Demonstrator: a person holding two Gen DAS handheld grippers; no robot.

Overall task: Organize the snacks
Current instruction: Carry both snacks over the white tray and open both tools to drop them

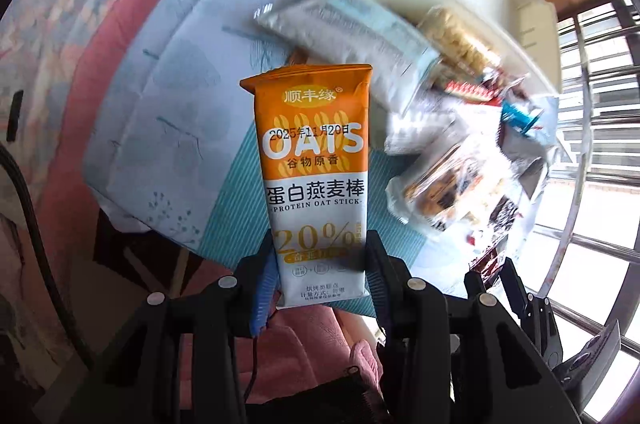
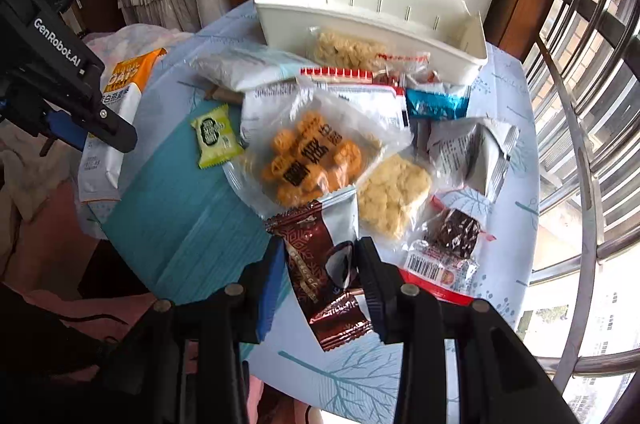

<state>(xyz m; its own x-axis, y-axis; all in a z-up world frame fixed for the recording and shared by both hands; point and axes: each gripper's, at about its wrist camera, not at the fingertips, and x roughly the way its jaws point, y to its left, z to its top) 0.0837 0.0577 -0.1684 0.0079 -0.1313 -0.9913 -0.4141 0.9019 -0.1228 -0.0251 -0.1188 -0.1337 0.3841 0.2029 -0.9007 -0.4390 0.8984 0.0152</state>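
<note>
Blue leaf-print tablecloth carries a heap of snack packets before the white bin. My left gripper clamps an orange oat stick packet above the table's edge; my right gripper grips a brown wrapper, apparently lifted.

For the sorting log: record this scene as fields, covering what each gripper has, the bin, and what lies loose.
left gripper: shut on oat bar, lifted off the table
right gripper: shut on brown packet
bin: white, at the table's far side, looks empty
table: blue patterned cloth
loose snacks: green packet, orange puffs bag, blue packet, dark cake, several more
</note>
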